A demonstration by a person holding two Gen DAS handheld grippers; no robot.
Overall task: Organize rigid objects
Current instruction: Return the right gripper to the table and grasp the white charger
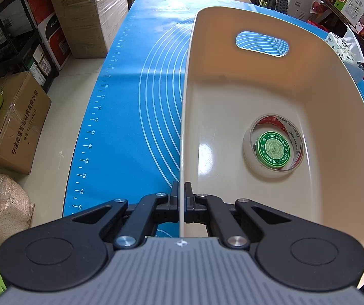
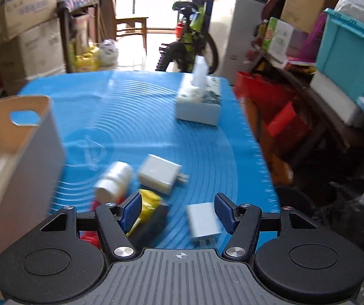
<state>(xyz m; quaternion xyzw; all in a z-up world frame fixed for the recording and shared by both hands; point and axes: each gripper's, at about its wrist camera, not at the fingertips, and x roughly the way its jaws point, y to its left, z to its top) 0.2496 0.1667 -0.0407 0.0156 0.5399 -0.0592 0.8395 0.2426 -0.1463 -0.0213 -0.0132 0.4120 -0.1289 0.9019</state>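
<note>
Storeroom clutter all round: stacked cardboard boxes, a bicycle by the bright doorway, shelving on both sides. The desk carries a blue silicone mat with white concentric rings, and everything sits on it.

Largest item: the beige plastic bin with a cut-out handle slot. Your left hand-held gripper is clenched on the bin's near-left wall, one pad inside and one outside. Keep that pinch firm and the bin flat; it is your anchor while the other hand loads.

Inside the bin, toward the right wall: a clear tape roll with a red-printed core, lying flat, and a round green ointment tin nested in its hole. Two pieces look sorted.

Far end of the mat, a white tissue box, well apart from the rest.

Loose pieces near your right hand-held gripper, whose jaws are spread with nothing between the blue pads: a white cylindrical bottle lying on its side, a white square charger with prongs just beside it, a yellow-and-black block by the left pad, a small white plug adapter by the right pad. Something red sits under the left linkage; too hidden to name.

The view is blurred. Settle the hand first. The adapter looks nearest; centre the jaws over its flat sides and close squarely, clear of the prongs.
</note>
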